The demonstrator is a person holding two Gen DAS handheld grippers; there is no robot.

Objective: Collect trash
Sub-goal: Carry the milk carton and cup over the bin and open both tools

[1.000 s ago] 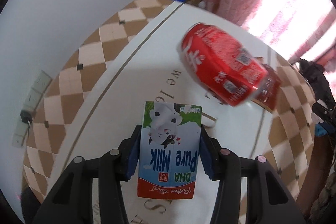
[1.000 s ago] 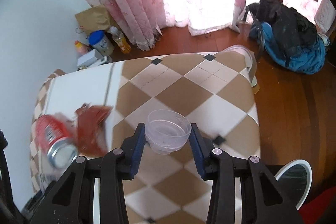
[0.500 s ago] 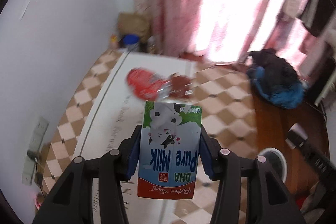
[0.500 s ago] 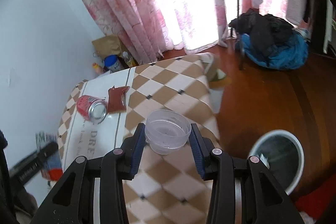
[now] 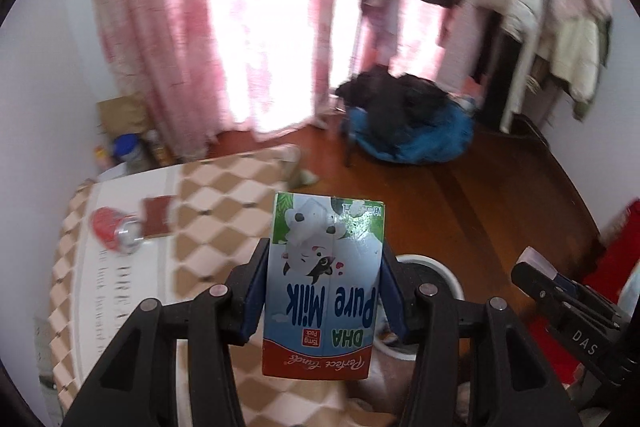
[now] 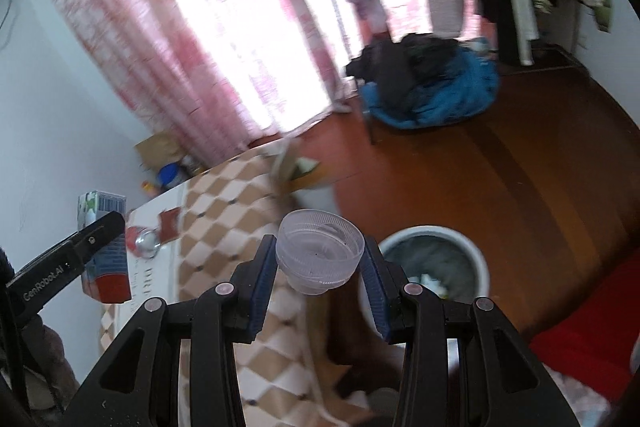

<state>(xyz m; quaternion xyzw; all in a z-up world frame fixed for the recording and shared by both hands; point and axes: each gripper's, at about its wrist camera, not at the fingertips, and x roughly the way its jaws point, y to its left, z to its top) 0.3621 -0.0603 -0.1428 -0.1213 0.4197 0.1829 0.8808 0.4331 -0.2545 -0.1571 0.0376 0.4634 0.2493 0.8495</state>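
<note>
Blue-padded left gripper [image 5: 324, 287] clamped a DHA Pure Milk carton [image 5: 325, 287], which hid most of the white trash bin [image 5: 448, 277] behind it. Right gripper [image 6: 320, 267] gripped a clear plastic cup [image 6: 320, 255]; bin contents blurred. Red can [image 5: 114, 233] lay far left on the table [image 5: 224, 203].

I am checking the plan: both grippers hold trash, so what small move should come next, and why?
Probably carry the right gripper a little right, above the bin, then release. It grips the plastic cup, and the bin sits just below and right.
</note>
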